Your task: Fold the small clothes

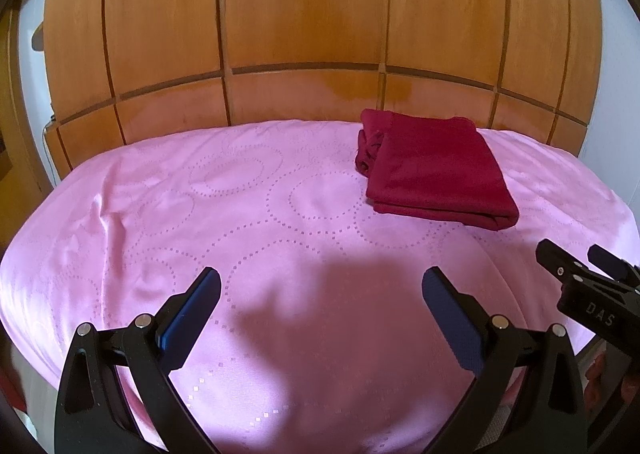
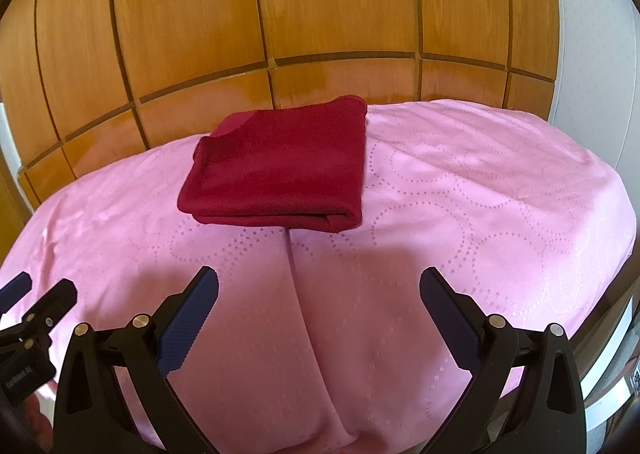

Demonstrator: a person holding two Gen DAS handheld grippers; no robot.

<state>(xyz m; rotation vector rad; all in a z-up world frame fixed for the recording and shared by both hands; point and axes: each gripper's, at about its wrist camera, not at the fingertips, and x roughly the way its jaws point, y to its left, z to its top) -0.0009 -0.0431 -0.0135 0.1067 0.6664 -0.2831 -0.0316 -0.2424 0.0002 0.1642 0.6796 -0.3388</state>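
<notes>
A dark red garment (image 1: 434,169) lies folded in a flat rectangle on the pink cloth, toward the far side; it also shows in the right wrist view (image 2: 280,169). My left gripper (image 1: 320,286) is open and empty, held above the near part of the cloth, well short of the garment. My right gripper (image 2: 319,286) is open and empty too, in front of the garment and apart from it. The right gripper shows at the right edge of the left wrist view (image 1: 576,262). The left gripper shows at the left edge of the right wrist view (image 2: 40,290).
A pink patterned cloth (image 1: 240,213) covers the table; it has a long crease down its middle (image 2: 296,294). Wooden panelled doors (image 1: 304,13) stand right behind the table. A white wall (image 2: 592,33) is at the right.
</notes>
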